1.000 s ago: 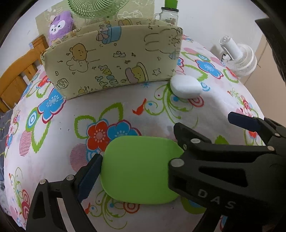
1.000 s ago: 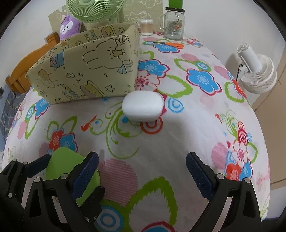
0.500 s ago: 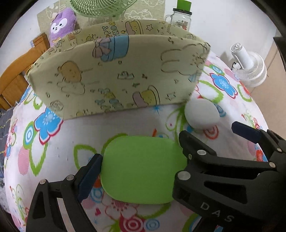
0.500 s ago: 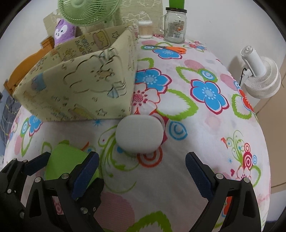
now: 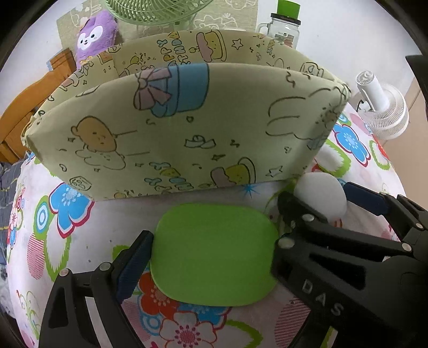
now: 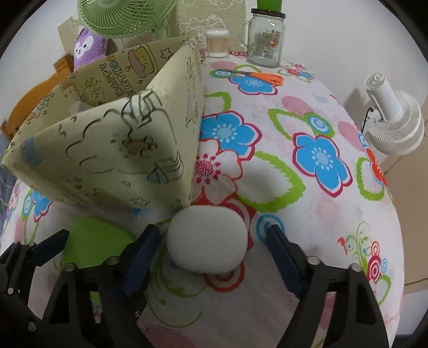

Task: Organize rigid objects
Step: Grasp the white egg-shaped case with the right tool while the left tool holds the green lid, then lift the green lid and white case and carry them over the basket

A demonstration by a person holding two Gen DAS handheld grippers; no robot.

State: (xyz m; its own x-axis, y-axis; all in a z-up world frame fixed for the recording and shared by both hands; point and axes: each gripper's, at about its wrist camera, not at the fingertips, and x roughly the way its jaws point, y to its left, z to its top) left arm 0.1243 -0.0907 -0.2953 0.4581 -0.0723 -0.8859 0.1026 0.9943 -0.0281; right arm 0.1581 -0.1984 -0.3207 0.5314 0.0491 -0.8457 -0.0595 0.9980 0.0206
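Observation:
My left gripper (image 5: pixel 211 254) is shut on a flat green rounded pad (image 5: pixel 214 254) and holds it just in front of the cartoon-print fabric box (image 5: pixel 182 128). The green pad also shows in the right wrist view (image 6: pixel 93 246). A white rounded block (image 6: pixel 207 238) lies on the flowered tablecloth at the box's near right corner; it also shows in the left wrist view (image 5: pixel 321 192). My right gripper (image 6: pixel 211 254) is open, its fingers on either side of the white block without touching it.
The fabric box (image 6: pixel 112 150) stands open-topped at the left. At the back stand a green fan (image 6: pixel 125 16), a purple plush (image 6: pixel 85 45), a cotton-swab tub (image 6: pixel 216 42), a glass jar (image 6: pixel 264 40) and orange scissors (image 6: pixel 256 76). A white fan (image 6: pixel 393 125) stands off the table's right edge.
Both grippers have moved forward toward the box. The green pad travelled with the left gripper. The right gripper's fingers now straddle the white block and have narrowed.

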